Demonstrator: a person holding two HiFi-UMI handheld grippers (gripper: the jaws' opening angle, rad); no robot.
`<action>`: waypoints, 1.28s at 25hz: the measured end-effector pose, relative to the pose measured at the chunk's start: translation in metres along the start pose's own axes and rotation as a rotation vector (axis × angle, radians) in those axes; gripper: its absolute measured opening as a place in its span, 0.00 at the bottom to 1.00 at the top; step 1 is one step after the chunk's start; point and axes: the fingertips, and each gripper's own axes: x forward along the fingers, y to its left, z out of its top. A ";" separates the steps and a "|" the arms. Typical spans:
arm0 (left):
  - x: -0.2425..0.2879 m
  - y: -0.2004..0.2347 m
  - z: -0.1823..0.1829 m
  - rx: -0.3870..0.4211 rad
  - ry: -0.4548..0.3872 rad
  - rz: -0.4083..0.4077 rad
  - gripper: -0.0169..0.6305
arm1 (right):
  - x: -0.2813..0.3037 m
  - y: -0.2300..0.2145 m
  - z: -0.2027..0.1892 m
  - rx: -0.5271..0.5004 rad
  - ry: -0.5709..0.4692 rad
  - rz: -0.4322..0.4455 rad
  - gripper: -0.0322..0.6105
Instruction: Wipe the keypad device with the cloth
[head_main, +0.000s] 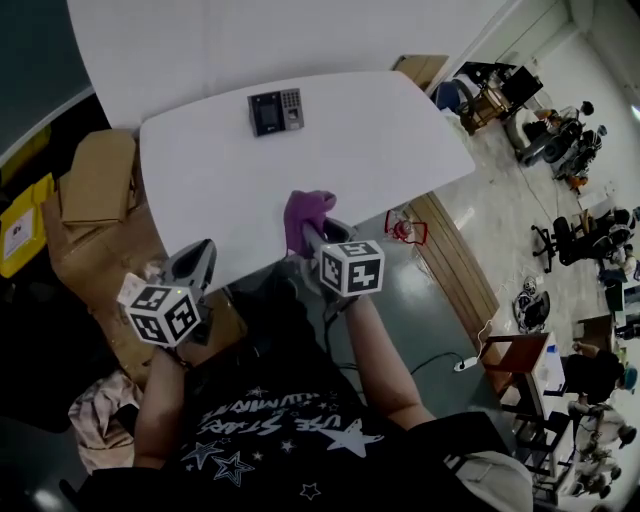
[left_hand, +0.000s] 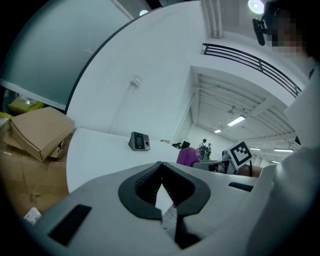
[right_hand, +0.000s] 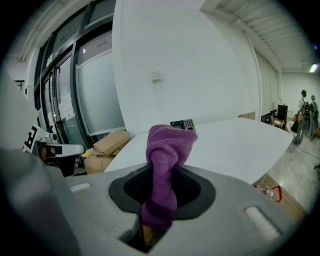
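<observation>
The keypad device (head_main: 275, 111), dark with a screen and a grid of keys, stands near the far edge of the white table (head_main: 380, 150); it also shows small in the left gripper view (left_hand: 139, 141) and behind the cloth (right_hand: 183, 124). My right gripper (head_main: 312, 238) is shut on a purple cloth (head_main: 305, 214) over the near table edge; the cloth (right_hand: 165, 165) sticks up bunched between its jaws. My left gripper (head_main: 198, 262) hangs by the table's near left edge, shut with nothing between its jaws (left_hand: 161, 184). The cloth (left_hand: 188, 156) shows to its right.
Cardboard boxes (head_main: 98, 180) are stacked left of the table, also seen in the left gripper view (left_hand: 37, 131). A yellow bin (head_main: 18, 228) sits further left. Right of the table lie a wooden panel (head_main: 460, 262), chairs and office clutter (head_main: 560, 130). People stand far off (right_hand: 306, 107).
</observation>
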 end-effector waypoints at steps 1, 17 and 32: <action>-0.002 -0.002 -0.001 0.001 0.002 -0.010 0.04 | -0.005 0.001 -0.002 0.002 0.000 -0.011 0.21; 0.001 -0.022 -0.012 0.011 0.035 -0.084 0.04 | -0.045 -0.001 -0.035 0.030 0.026 -0.060 0.21; -0.040 -0.099 -0.046 0.041 0.040 -0.081 0.04 | -0.118 0.021 -0.073 0.030 -0.002 0.006 0.21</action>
